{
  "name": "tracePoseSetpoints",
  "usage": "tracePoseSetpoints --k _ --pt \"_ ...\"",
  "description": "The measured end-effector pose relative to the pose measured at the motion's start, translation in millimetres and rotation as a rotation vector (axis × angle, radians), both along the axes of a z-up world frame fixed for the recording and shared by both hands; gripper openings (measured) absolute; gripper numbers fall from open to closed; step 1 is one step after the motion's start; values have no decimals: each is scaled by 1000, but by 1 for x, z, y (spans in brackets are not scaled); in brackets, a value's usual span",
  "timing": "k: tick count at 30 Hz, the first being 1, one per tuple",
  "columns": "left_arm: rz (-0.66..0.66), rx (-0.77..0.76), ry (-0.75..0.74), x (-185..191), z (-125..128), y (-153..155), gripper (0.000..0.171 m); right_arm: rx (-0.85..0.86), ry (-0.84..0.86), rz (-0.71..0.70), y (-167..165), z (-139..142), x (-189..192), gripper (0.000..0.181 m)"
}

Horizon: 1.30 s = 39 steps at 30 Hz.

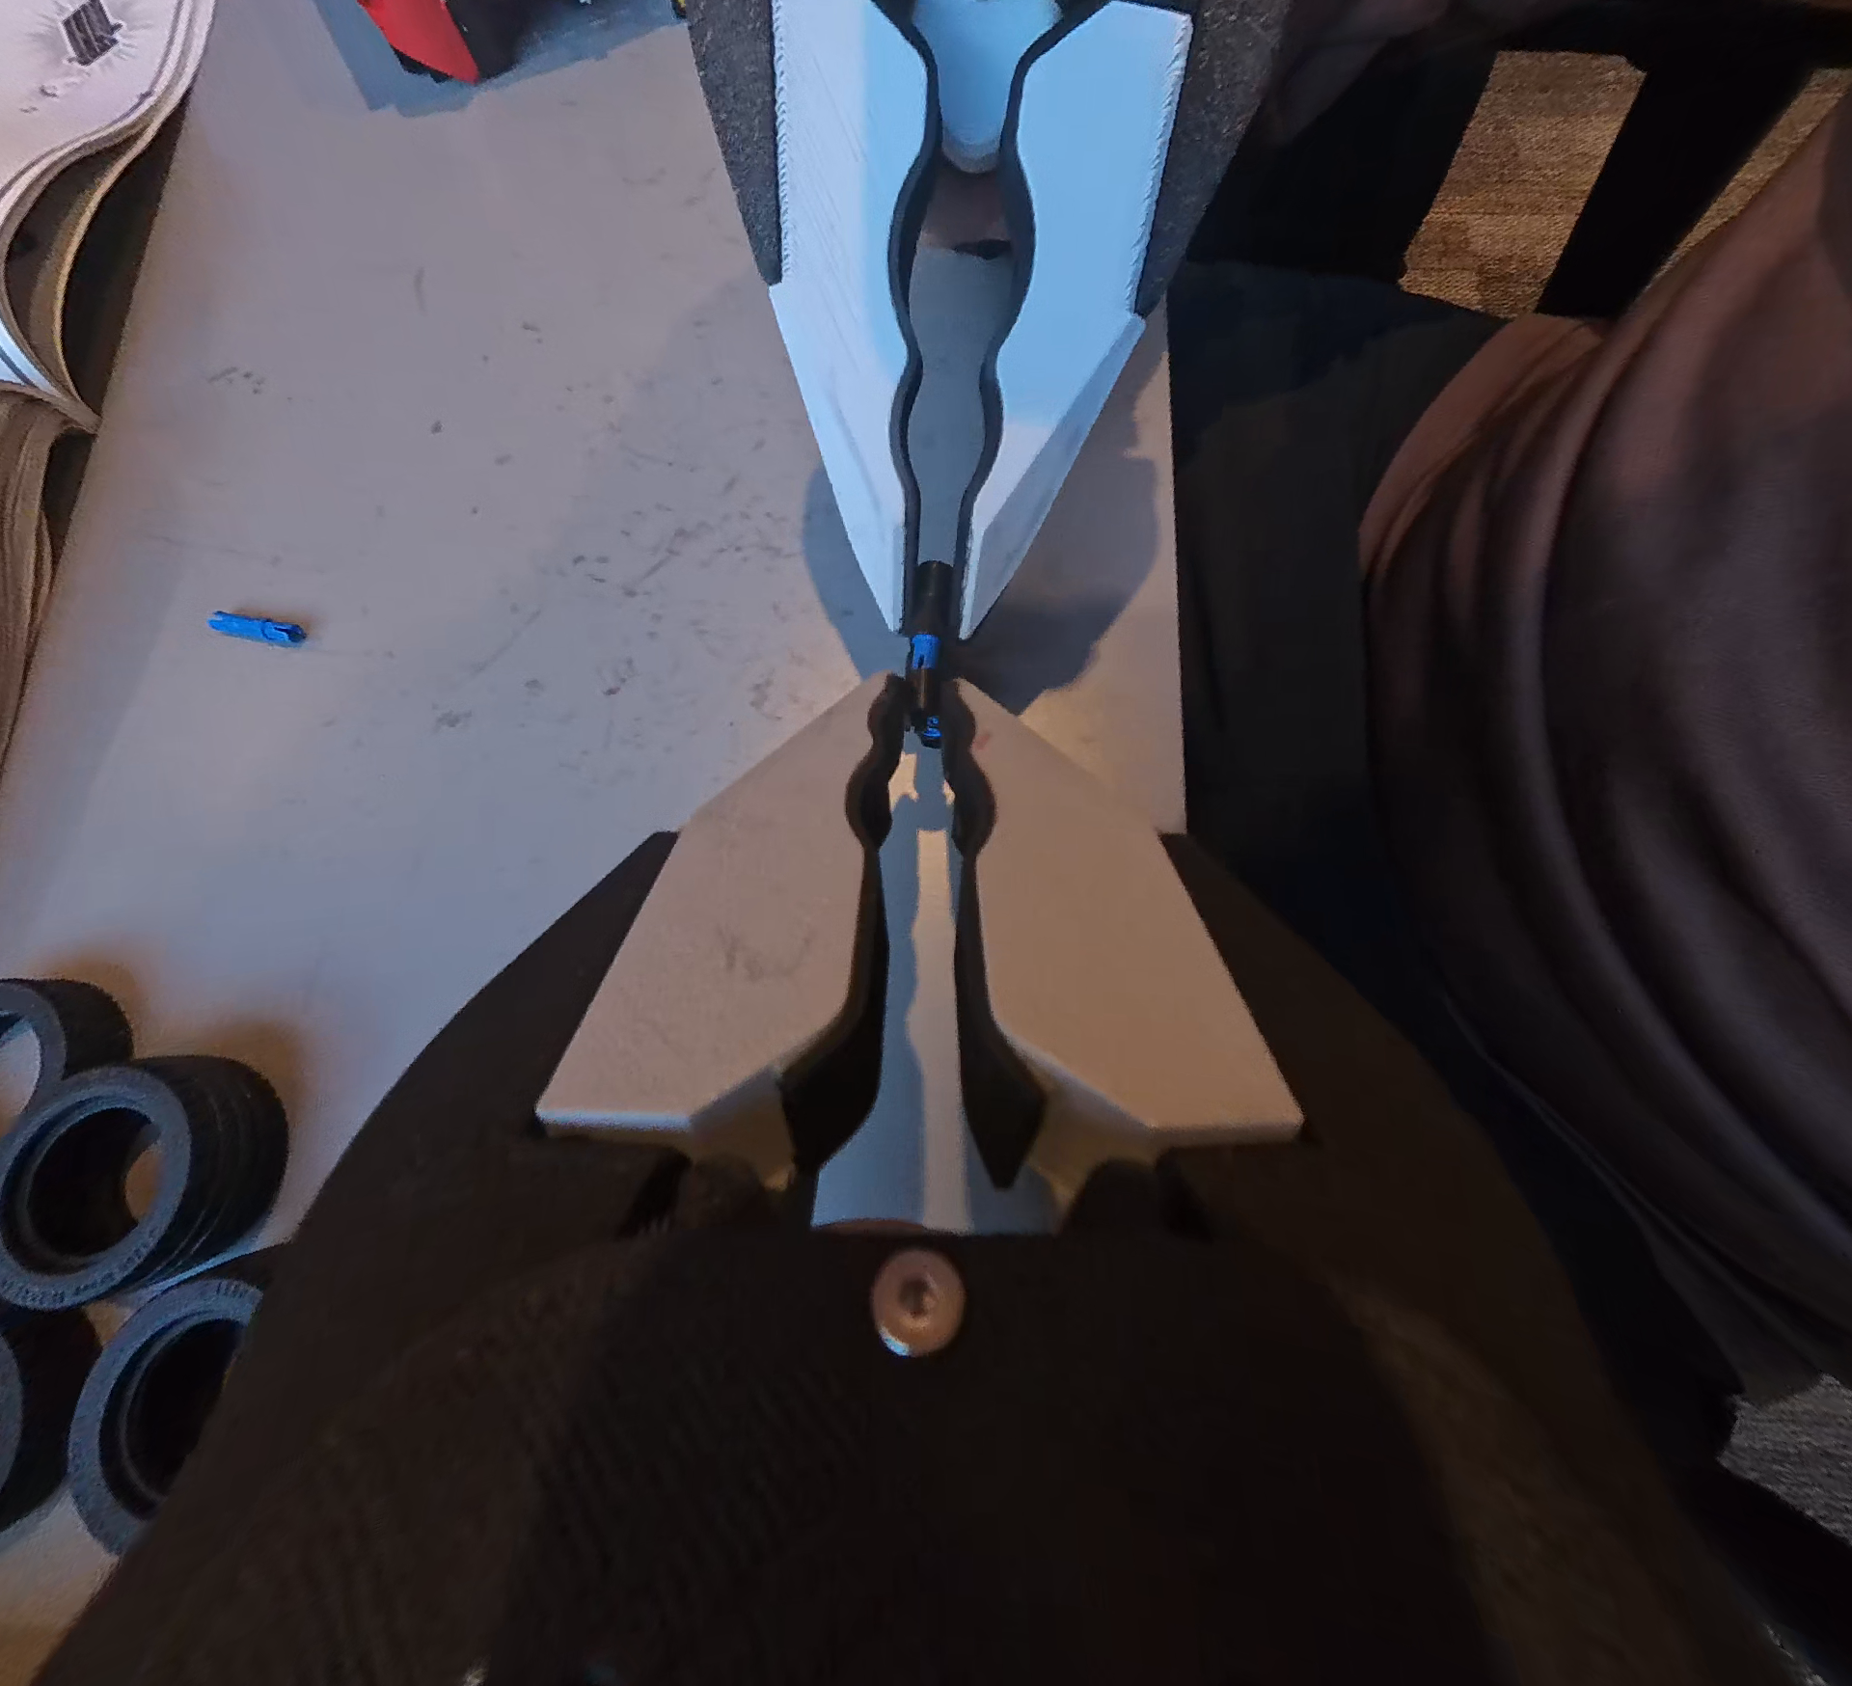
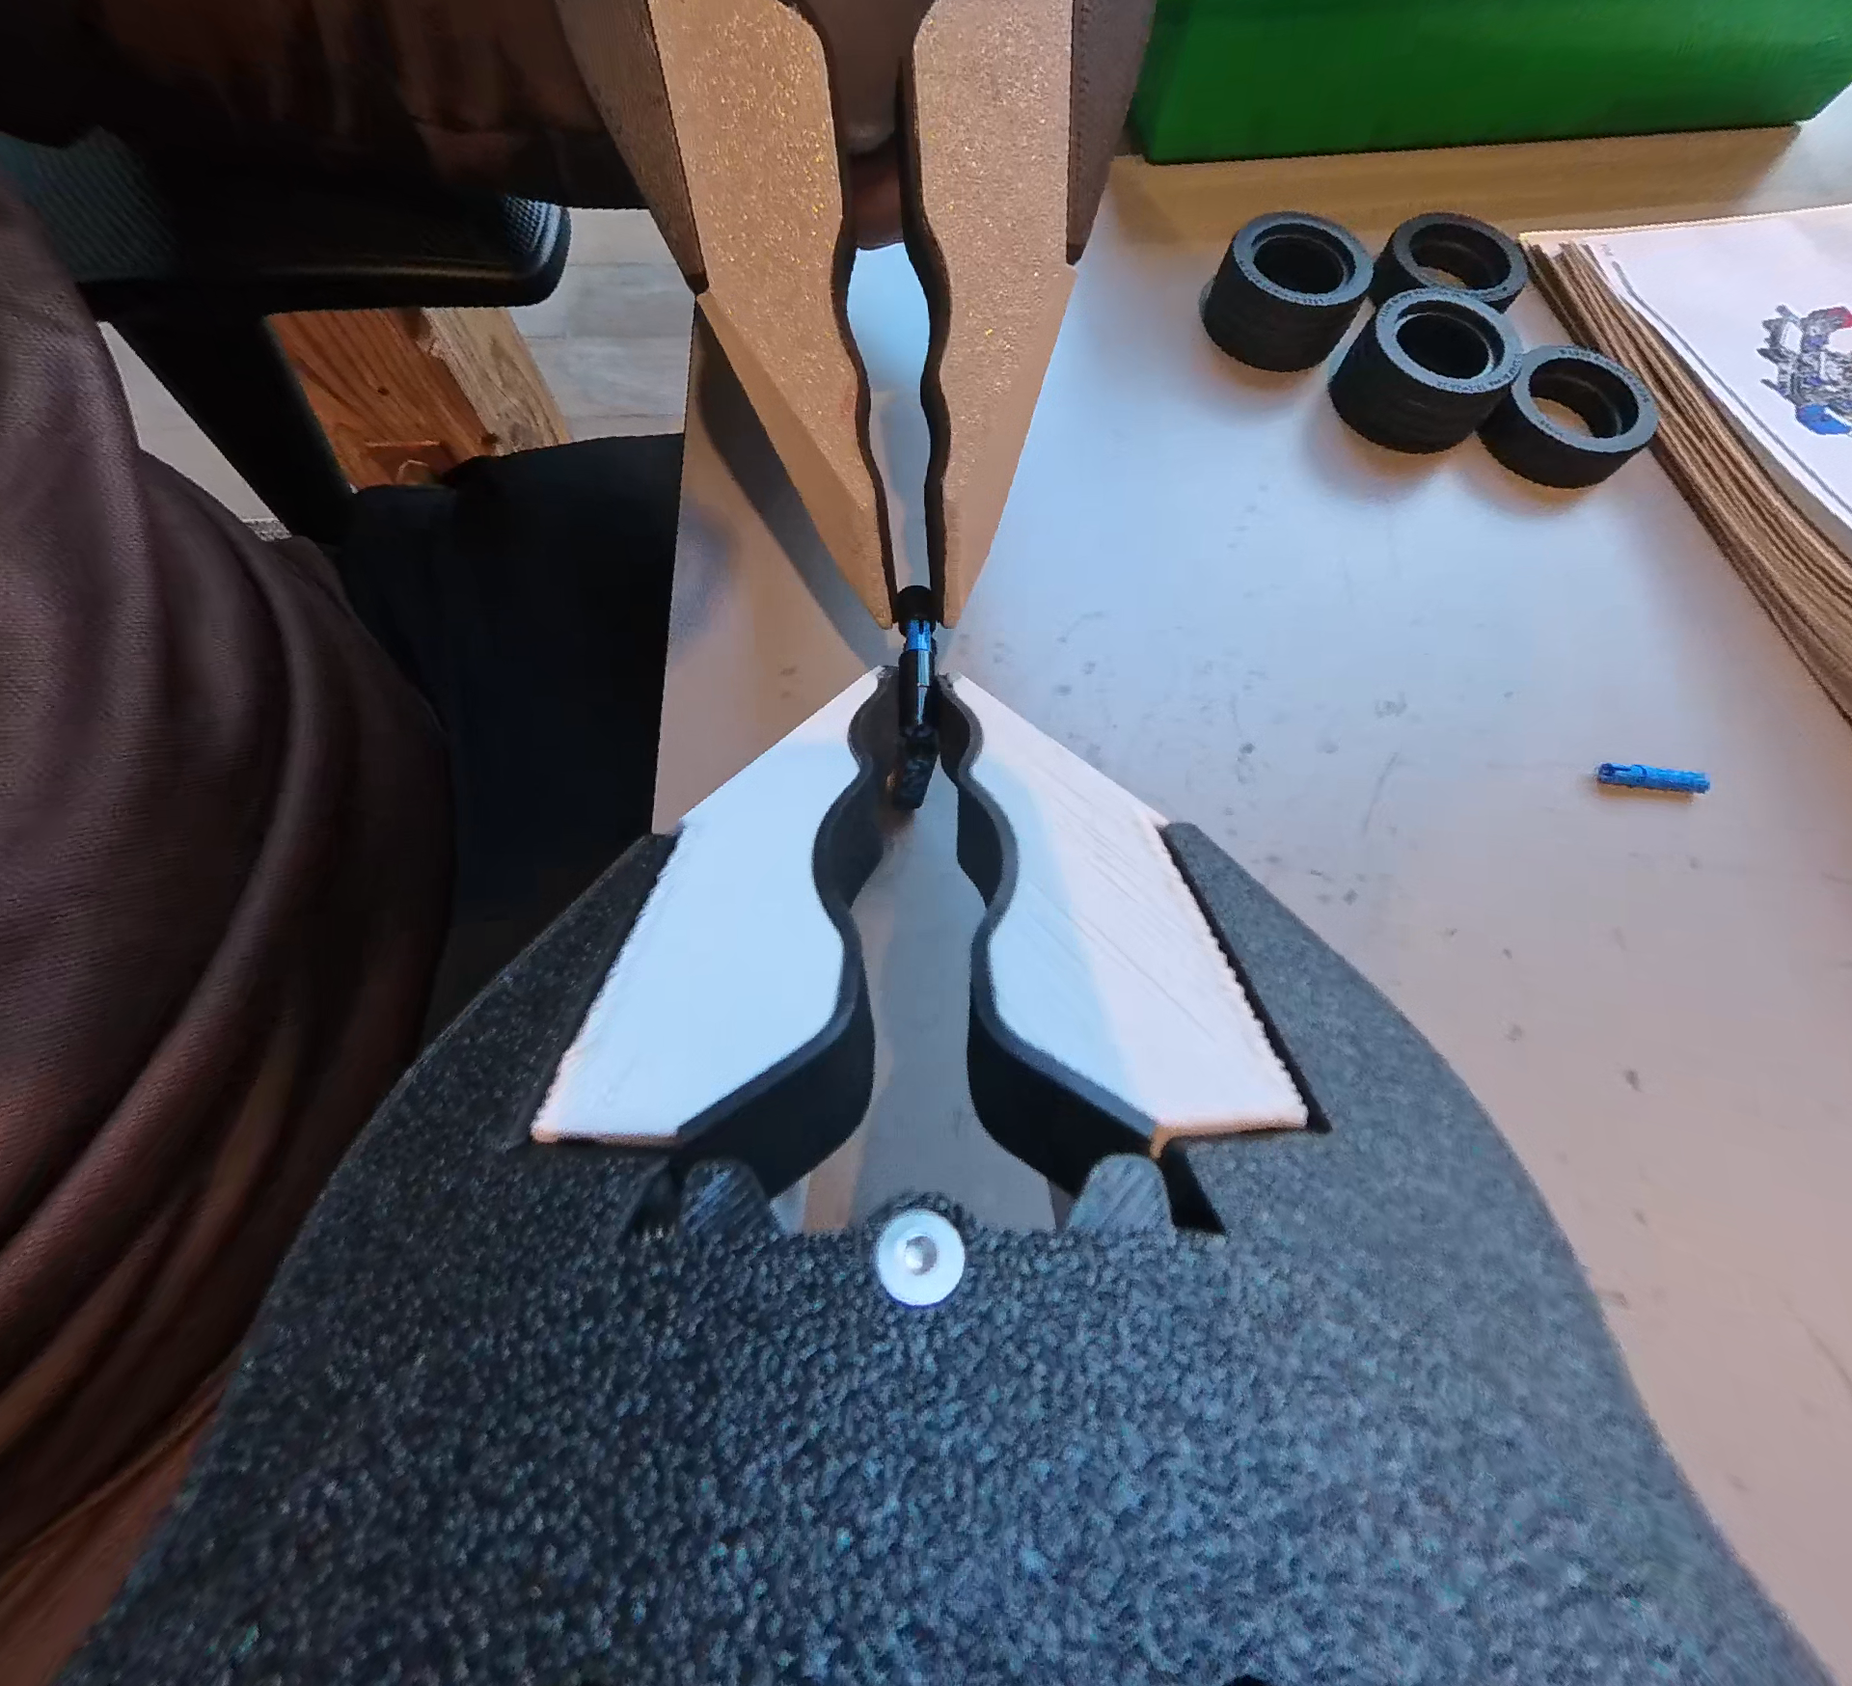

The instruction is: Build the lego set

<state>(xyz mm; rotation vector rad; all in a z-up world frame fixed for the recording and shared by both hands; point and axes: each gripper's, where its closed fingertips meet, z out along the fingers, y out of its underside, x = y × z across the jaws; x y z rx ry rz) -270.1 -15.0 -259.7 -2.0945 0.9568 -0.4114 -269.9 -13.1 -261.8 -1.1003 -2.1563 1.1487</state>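
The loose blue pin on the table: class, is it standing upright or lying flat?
Lying flat: the blue pin rests lengthwise on the table, apart from both grippers.

Matt black rubber tyres (image 2: 1423, 355)

Two wide-angle wrist cameras face each other, tip to tip, close above a pale tabletop (image 1: 451, 395). Each looks forward along its own gripper's fingers and sees the opposite gripper head-on. Both views share the table, one loose blue pin (image 1: 257, 628) (image 2: 1654, 779) and a cluster of black tyres (image 1: 120, 1167) (image 2: 1423, 345).
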Motion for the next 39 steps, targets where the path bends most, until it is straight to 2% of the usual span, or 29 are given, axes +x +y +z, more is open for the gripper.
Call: tracePoseSetpoints --k 10,17,23,30,39 --pt "-88 -36 -80 6 0 -2 4 91 3 54 -1 0 5 6" --pt "-29 -57 83 4 -1 -1 4 156 -9 42 0 -1 4 7" --pt "3 -112 103 4 -1 -3 4 254 -9 32 -1 -2 4 7" --pt "42 -142 76 3 1 0 4 240 -11 0 2 -2 1 6" --pt "-31 -26 -23 2 -1 6 4 37 5 24 5 0 -1 6"
